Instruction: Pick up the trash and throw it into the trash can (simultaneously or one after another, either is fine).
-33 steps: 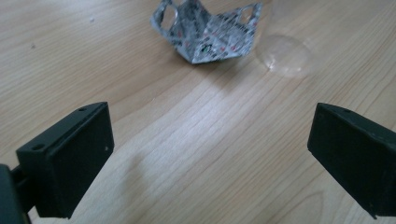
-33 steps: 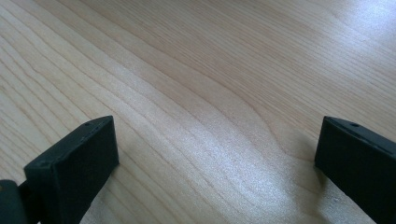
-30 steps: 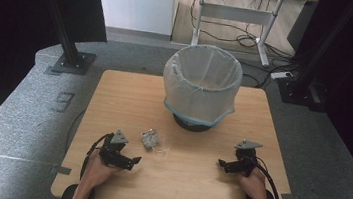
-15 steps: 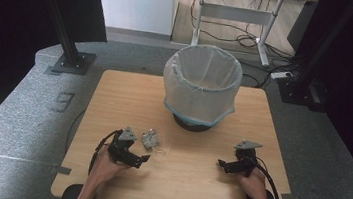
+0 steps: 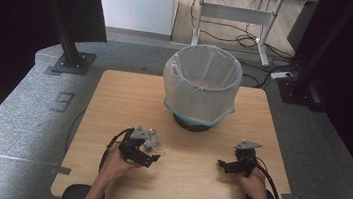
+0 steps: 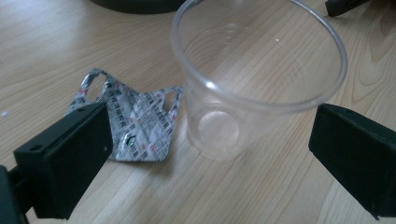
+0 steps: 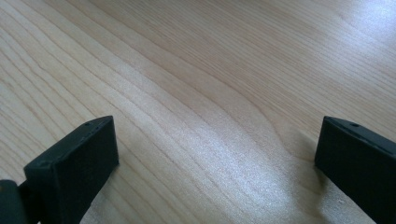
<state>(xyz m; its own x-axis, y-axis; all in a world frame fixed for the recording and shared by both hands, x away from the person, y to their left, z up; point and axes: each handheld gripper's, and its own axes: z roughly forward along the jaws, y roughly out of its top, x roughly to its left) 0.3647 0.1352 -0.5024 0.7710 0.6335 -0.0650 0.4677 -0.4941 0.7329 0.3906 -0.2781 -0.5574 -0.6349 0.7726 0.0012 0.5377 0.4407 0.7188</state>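
i'd ease my left gripper (image 6: 205, 154), jaws spread wide, forward around the clear plastic cup (image 6: 252, 88) lying beside the foil wrapper (image 6: 135, 121) near the table's (image 5: 194, 192) left, squeezing gently.

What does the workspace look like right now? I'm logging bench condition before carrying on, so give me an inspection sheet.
Surface: wooden table, bare pale grain under the right gripper.
Job's things: clear plastic cup lying on its side, mouth toward the left gripper's camera; crumpled silver foil wrapper beside it, touching or nearly so.
Clutter: nothing seen.
Grippers: left gripper open, jaws either side of the cup, not closed on it; right gripper open over bare wood, holding nothing.
Cables: black cable loops from the right gripper; another trails from the left.
Surroundings: bin with white liner at the table's far side; grey carpet, dark curtains, a desk with loose wires behind.
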